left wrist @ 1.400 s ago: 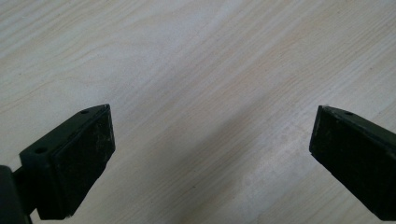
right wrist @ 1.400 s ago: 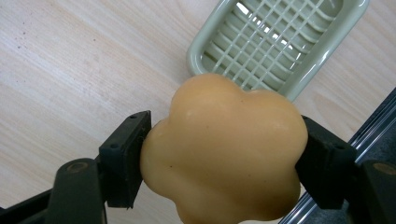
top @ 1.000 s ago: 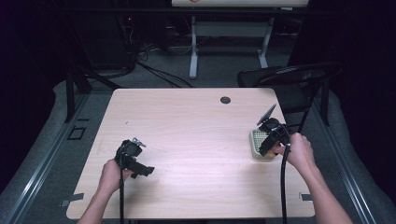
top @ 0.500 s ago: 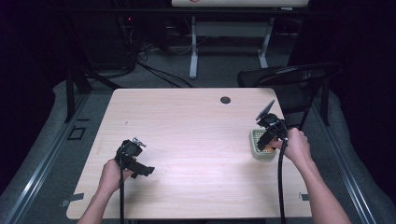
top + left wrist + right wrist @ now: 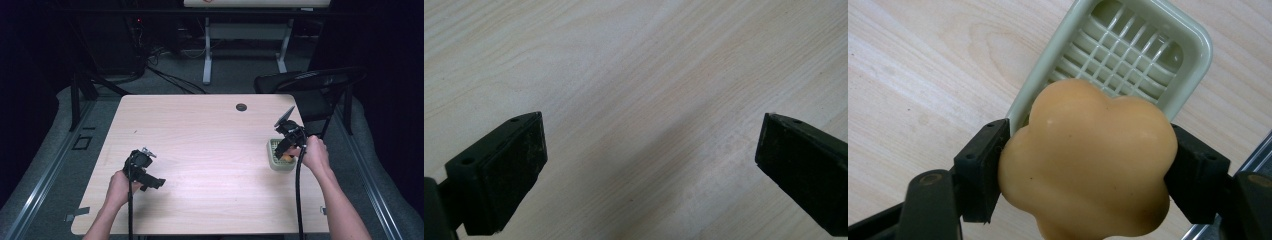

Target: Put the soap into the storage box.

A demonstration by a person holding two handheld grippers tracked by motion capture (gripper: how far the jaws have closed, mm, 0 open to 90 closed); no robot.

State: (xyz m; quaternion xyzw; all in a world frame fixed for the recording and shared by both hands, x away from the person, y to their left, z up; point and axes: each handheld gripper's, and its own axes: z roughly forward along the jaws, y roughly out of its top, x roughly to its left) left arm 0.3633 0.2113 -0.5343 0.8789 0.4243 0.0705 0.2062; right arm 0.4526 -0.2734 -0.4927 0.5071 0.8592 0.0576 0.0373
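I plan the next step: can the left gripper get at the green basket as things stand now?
Probably not directly: the left gripper, open, is at the table's opposite side, and the right gripper holds an orange lobed object over the green basket.

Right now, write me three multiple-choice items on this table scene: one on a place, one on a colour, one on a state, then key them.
1. Where on the table is the slotted tray?
A. near its right edge
B. at its far left corner
C. at its centre

2. What colour is the lobed object held in the right tool?
A. dark blue
B. yellow-orange
C. bright green

3. How does the left tool stand?
A. shut on a cloth
B. shut on the tray
C. open, holding nothing

Key: 1 A, the high view puts the tray by the right hand at the right edge. 2 B, the right gripper view shows a yellow-orange body between the jaws. 3 C, the left gripper view shows jaws apart over bare wood.
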